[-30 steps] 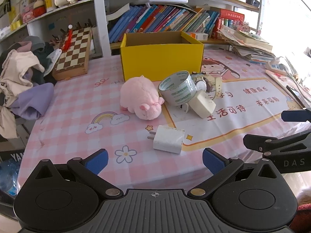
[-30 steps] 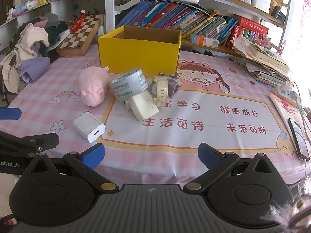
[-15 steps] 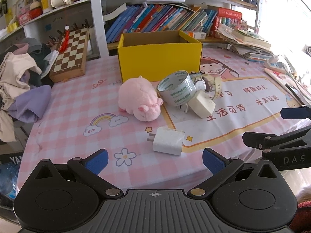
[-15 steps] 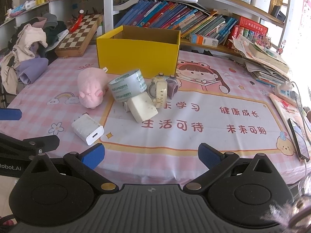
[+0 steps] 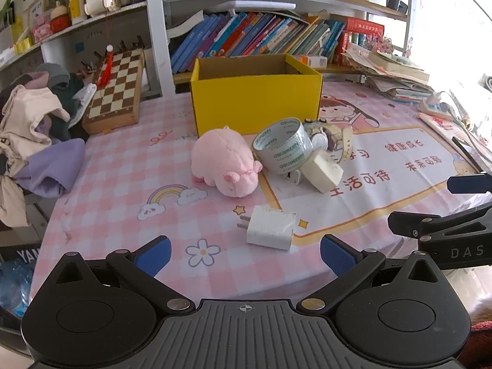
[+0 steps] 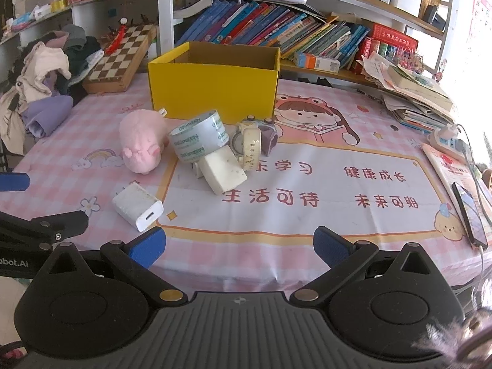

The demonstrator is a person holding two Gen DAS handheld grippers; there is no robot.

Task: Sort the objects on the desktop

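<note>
An open yellow box (image 5: 255,104) (image 6: 215,89) stands at the back of the table. In front of it lie a pink plush pig (image 5: 226,163) (image 6: 141,144), a roll of clear tape (image 5: 281,146) (image 6: 198,140), a cream watch (image 5: 335,138) (image 6: 249,146), a cream charger block (image 5: 323,170) (image 6: 223,173) and a white plug adapter (image 5: 270,227) (image 6: 136,206). My left gripper (image 5: 246,253) is open and empty, just short of the white adapter. My right gripper (image 6: 240,246) is open and empty near the front edge.
A chessboard (image 5: 115,89) and a heap of clothes (image 5: 33,123) sit at the back left. Books fill the shelf (image 6: 276,33) behind. Stacked papers (image 6: 415,92), a power strip (image 6: 449,136) and a phone (image 6: 470,215) lie at the right.
Both grippers have drifted slightly forward and left toward the objects. Nothing on the table has moved.
</note>
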